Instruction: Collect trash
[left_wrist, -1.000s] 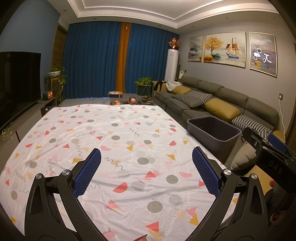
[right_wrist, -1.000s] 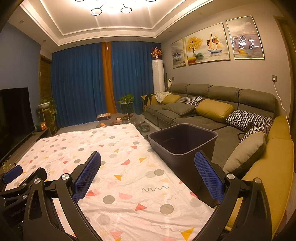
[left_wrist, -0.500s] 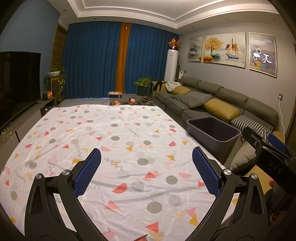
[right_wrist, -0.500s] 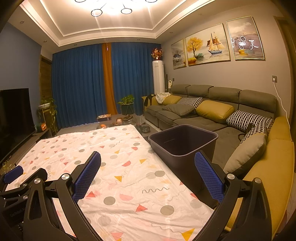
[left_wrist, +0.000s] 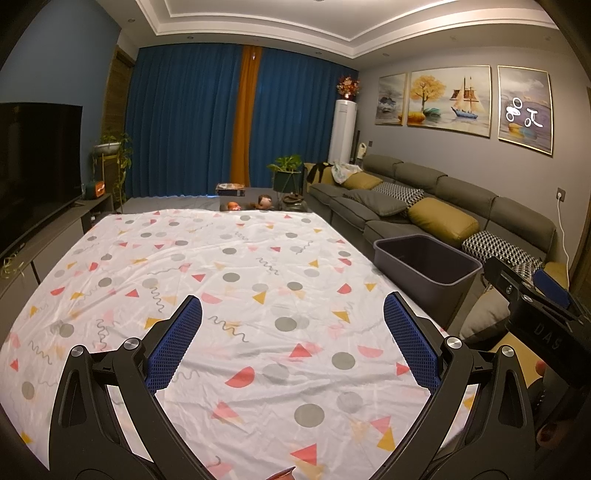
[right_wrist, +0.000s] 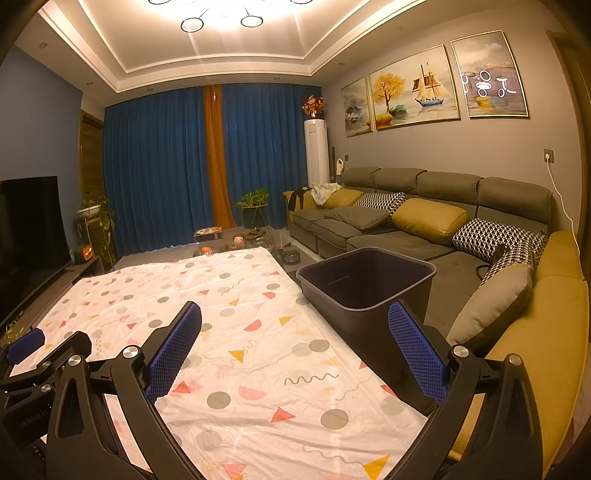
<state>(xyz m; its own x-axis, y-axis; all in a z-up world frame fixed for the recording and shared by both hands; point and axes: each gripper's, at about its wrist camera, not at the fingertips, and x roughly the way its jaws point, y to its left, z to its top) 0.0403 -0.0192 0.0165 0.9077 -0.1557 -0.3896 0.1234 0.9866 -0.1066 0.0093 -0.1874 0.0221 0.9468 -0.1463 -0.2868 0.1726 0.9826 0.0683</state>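
My left gripper (left_wrist: 293, 341) is open and empty above a table covered by a white cloth (left_wrist: 207, 280) printed with dots and triangles. My right gripper (right_wrist: 295, 343) is open and empty over the cloth's right part (right_wrist: 236, 332). A dark grey bin (right_wrist: 365, 291) stands beside the table's right edge, just ahead of my right gripper's right finger; it looks empty, and it also shows in the left wrist view (left_wrist: 424, 269). I see no loose trash on the cloth. A small reddish thing (left_wrist: 282, 473) peeks in at the bottom edge of the left wrist view.
A long grey sofa (right_wrist: 424, 221) with yellow and patterned cushions runs along the right wall. A TV (left_wrist: 33, 162) on a low cabinet stands at the left. A low table (left_wrist: 258, 203) with small items and a plant sit beyond the table.
Both views have shifted only slightly; the right gripper has tilted up a little. Both grippers stay open and empty.
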